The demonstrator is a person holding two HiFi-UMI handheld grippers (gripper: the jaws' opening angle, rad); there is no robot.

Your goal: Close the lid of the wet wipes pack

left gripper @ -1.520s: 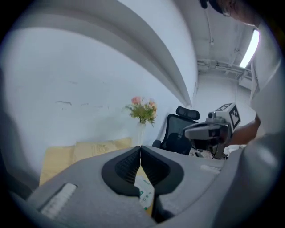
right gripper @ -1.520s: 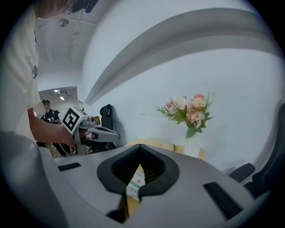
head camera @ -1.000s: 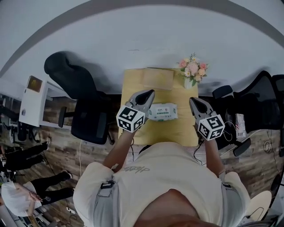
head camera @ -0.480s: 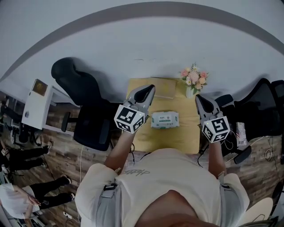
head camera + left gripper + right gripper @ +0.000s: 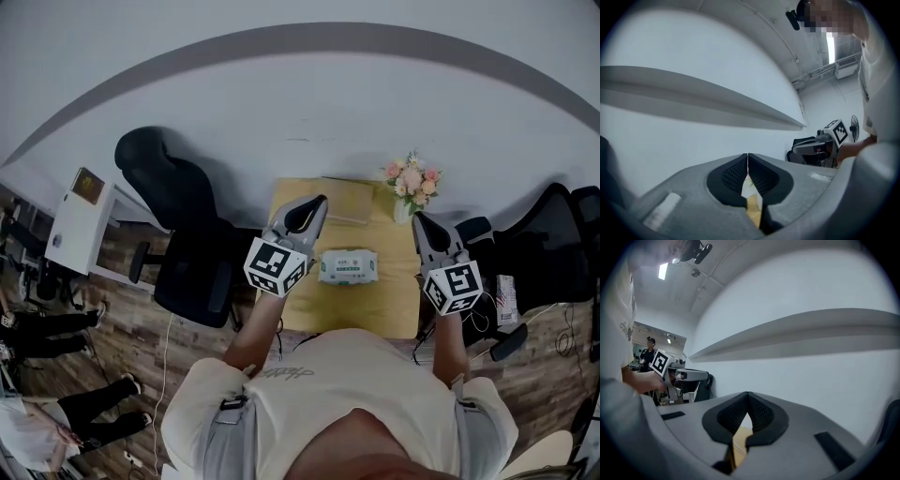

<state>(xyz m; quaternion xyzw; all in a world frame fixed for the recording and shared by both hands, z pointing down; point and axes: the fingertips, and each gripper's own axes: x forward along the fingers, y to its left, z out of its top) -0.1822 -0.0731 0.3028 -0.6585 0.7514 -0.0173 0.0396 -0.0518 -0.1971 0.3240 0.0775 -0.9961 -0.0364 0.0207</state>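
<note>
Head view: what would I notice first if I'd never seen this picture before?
Probably the two grey grippers with black-and-white marker cubes: the left gripper and the right gripper, held up on either side of a yellow table, both shut and empty. Between them the wet wipes pack lies on the table, and pink flowers stand at its far right corner.

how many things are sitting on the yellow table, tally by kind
wet wipes pack: 1
flat tan box: 1
vase of flowers: 1
total: 3
</note>
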